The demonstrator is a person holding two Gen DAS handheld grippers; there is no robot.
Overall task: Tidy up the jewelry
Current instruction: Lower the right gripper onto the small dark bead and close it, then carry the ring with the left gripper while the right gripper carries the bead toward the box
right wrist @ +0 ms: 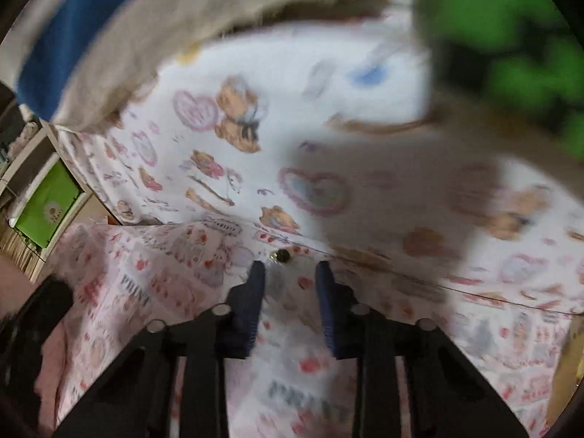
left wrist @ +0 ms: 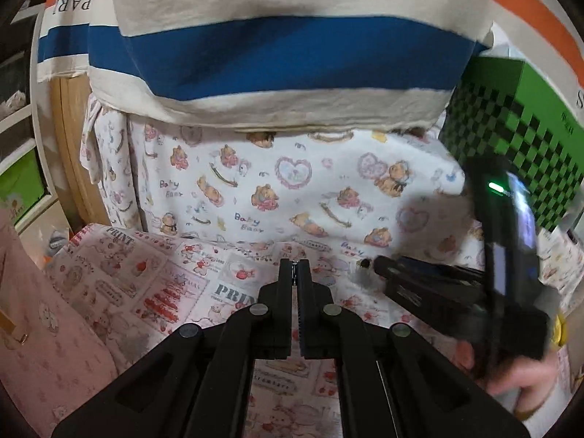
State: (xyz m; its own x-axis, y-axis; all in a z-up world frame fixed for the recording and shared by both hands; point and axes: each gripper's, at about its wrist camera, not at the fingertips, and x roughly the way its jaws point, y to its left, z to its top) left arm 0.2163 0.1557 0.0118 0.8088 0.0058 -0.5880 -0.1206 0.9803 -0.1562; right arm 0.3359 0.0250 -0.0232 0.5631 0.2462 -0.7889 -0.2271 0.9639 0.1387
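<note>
flanking small earring (right wrist: 282, 255), striped sweater (left wrist: 284, 58) behind, green box (left wrist: 518, 138) right

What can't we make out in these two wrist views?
- Small metallic piece, right wrist view: too small and motion-blurred to identify; in the left wrist view a blurred speck by the right tool.
- Green checkered box: cut off by the frame edge; its print is unreadable.
- Right tool's surroundings: smeared by motion.

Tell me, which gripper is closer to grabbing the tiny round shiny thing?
Right. The right gripper points at the tiny round metallic jewelry piece just beyond its parted fingertips. The left gripper is shut, off to the side.
</note>
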